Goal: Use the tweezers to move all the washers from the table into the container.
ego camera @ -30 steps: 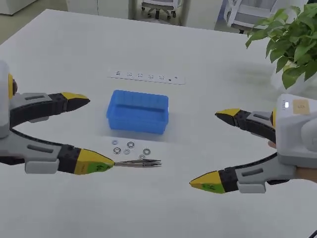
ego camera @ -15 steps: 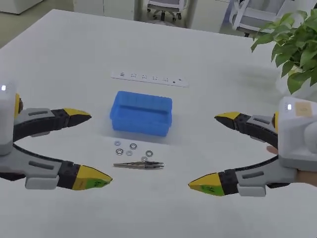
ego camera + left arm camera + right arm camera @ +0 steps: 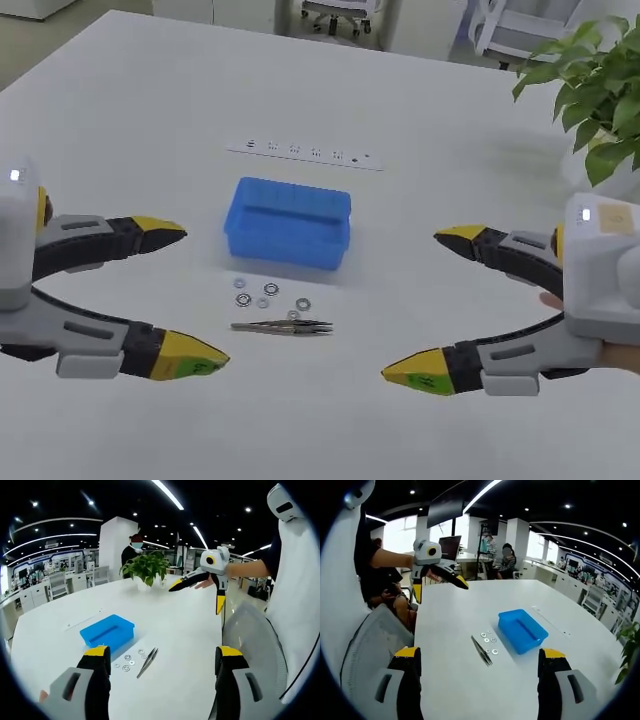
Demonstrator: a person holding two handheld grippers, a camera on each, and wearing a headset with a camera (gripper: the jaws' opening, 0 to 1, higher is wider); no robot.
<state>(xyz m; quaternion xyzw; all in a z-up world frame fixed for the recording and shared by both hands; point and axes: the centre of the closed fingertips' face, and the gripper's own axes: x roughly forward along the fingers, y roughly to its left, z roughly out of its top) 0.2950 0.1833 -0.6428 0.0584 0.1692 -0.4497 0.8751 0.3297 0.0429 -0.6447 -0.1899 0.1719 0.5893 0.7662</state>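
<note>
Several small metal washers (image 3: 265, 298) lie loose on the white table in front of a blue rectangular container (image 3: 290, 222). Steel tweezers (image 3: 283, 326) rest flat just nearer to me than the washers. My left gripper (image 3: 205, 296) hovers open to the left of them, touching nothing. My right gripper (image 3: 411, 304) hovers open to their right, also holding nothing. The left gripper view has the container (image 3: 107, 630), washers (image 3: 130, 660) and tweezers (image 3: 147, 661) ahead of its spread jaws. The right gripper view has the container (image 3: 522, 627), washers (image 3: 489, 639) and tweezers (image 3: 481, 652).
A white power strip (image 3: 305, 155) lies behind the container. A potted plant (image 3: 590, 90) stands at the table's far right. A grey mesh chair (image 3: 250, 635) sits by the table's near edge. People sit at desks in the background.
The left gripper's lower jaw has drawn back a little from the tweezers' end. The head camera has shifted slightly. Washers, tweezers and container lie as before.
</note>
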